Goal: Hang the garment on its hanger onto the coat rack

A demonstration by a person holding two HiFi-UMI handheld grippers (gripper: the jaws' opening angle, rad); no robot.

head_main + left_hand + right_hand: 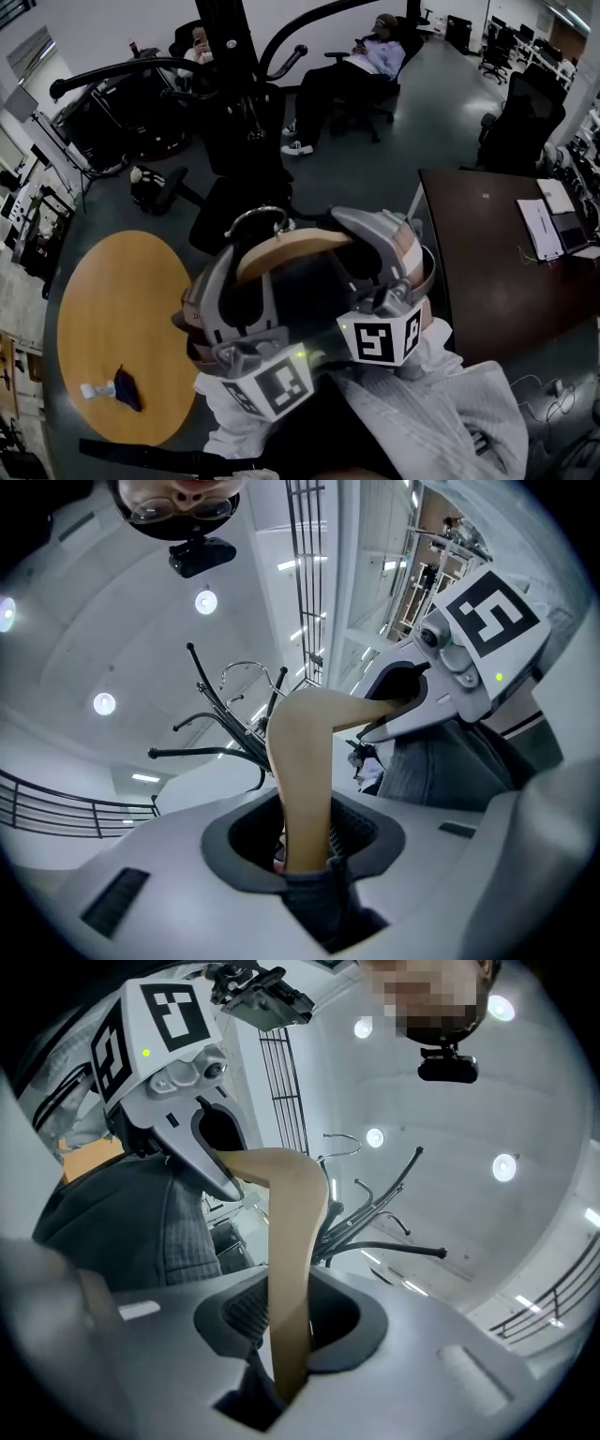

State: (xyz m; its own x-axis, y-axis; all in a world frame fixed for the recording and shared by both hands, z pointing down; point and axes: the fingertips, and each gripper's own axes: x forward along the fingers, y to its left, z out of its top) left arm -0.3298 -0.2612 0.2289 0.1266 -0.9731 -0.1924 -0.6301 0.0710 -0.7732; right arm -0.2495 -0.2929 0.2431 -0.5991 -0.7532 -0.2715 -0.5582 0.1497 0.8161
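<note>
Both grippers are raised side by side in front of the chest, jaws pointing up and away toward the rack (234, 103). Their marker cubes face the head camera.

Left gripper (305, 841): jaws clamped on the left arm of the hanger (292, 246), with dark fabric bunched at the jaw base.

Right gripper (291, 1326): jaws clamped on the hanger's right arm in the same way.

Hanger: pale wood, curved, held roughly level between the two grippers. A metal hook (258, 217) stands up from its middle. In the gripper views the hook shows beside the rack's black curved prongs and appears free of them. I cannot tell how near it is.

Garment (450, 403): light grey with a fine grid weave. It is draped on the hanger and falls back toward the person, with folds spread across the lower right of the head view.

Round wooden table (122, 309), left: a small white item (91, 390) and a dark cloth (127, 386) lie together near its near edge.

Dark desk (478, 253), right: papers (542, 228) lie at the far end.
</note>
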